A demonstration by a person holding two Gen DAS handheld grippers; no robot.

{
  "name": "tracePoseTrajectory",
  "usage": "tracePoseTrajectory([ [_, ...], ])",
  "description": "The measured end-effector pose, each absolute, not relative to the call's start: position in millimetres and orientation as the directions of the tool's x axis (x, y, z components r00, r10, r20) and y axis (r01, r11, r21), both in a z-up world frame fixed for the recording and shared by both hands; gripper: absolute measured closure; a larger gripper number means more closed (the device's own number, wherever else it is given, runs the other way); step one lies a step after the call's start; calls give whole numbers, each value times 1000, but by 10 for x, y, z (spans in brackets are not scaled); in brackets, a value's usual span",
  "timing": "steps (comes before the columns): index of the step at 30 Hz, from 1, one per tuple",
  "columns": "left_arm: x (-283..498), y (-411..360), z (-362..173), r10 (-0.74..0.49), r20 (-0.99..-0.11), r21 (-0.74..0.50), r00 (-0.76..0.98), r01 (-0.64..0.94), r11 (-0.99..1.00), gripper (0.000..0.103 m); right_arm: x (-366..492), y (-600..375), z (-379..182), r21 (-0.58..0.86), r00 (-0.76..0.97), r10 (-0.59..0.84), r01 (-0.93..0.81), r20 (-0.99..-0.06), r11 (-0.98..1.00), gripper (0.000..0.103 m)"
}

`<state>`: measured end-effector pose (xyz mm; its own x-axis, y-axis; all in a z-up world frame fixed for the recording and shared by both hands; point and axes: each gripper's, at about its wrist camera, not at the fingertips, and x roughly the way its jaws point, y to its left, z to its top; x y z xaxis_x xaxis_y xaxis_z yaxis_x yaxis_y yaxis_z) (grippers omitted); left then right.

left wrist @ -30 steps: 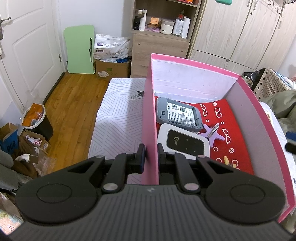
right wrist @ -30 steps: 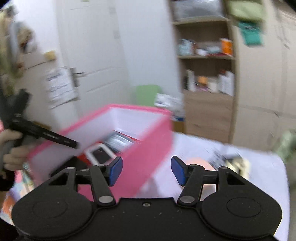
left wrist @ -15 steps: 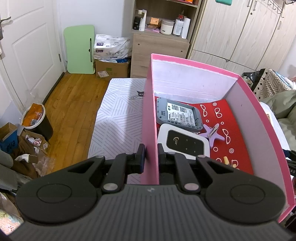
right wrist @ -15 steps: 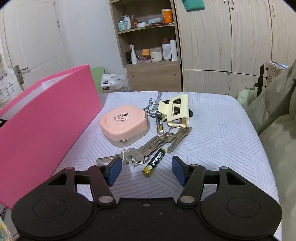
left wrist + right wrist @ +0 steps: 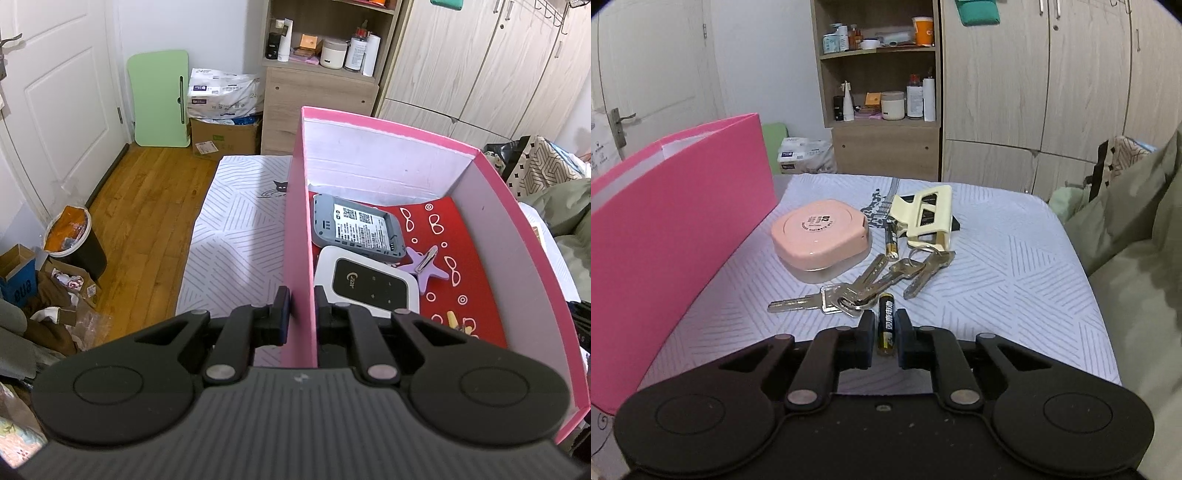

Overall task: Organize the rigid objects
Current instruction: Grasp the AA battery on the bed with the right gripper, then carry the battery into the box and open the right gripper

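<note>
In the left wrist view my left gripper (image 5: 301, 314) is shut on the left wall of the pink box (image 5: 298, 229). Inside lie a grey device (image 5: 356, 225), a white device (image 5: 367, 286) and a purple star clip (image 5: 428, 263). In the right wrist view my right gripper (image 5: 885, 321) is low over the bed, and its jaws are closing on a black and yellow battery (image 5: 886, 308), with the pads against its sides. A bunch of keys (image 5: 864, 288) lies just beyond it. Farther back lie a pink round case (image 5: 820, 232), a second battery (image 5: 891, 240) and a cream clip (image 5: 927, 214).
The pink box (image 5: 672, 229) stands along the left of the striped bedspread (image 5: 997, 273). Olive bedding (image 5: 1137, 258) rises on the right. Beyond the bed are a wooden shelf unit (image 5: 882, 110) and wardrobes. A bin (image 5: 70, 240) and clutter sit on the wooden floor at left.
The right gripper swung down from beside the pink box to the bed, and its jaws came together around the near battery. The left gripper has kept still on the box wall.
</note>
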<state>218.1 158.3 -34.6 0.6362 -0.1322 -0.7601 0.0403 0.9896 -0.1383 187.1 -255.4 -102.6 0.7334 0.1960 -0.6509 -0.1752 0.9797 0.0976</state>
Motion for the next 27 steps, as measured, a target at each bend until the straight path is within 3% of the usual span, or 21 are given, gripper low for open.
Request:
tracePoseTrajectory([
  [7,2180,1582,-346,-131,-761,-139,636,38,990,93,1851,-2658,-998,205,725,258,-162,-639,965,90],
  [14,2185,1589,-350,-131,-761,-137,636,40,990,93,1704,-2583,-731,278,735,370,-252,-568,927,90],
  [23,2185,1600,-347,-136,-759,-149,637,34,988,93,1811,-2030,18,326,627,663,-578,-410,748,90],
  [27,2186,1596,-347,-135,-759,-148,637,33,988,93,2030,-1594,120,304,492,739,-695,-460,652,90],
])
